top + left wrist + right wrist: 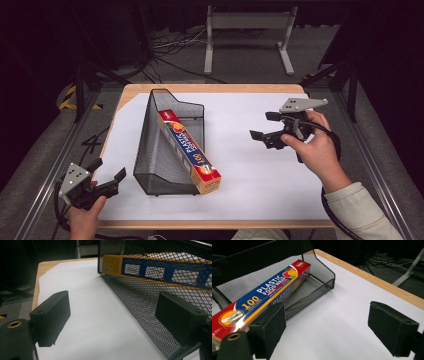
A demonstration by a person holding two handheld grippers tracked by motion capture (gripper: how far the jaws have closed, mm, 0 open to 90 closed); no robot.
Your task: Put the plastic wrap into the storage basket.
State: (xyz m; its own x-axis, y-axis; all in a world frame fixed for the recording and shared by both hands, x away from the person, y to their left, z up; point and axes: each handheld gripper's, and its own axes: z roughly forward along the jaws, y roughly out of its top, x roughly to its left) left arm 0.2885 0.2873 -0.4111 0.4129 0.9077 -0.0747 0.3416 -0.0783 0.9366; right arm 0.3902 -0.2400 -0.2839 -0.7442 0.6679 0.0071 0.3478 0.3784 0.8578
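One wooden table (210,88), white sheet (260,165) on top; grey floor (240,60), dark room.

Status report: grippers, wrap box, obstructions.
Left gripper open, empty. Right gripper open, empty. Plastic wrap box lies in mesh basket, one end sticking out. Nothing obstructing.
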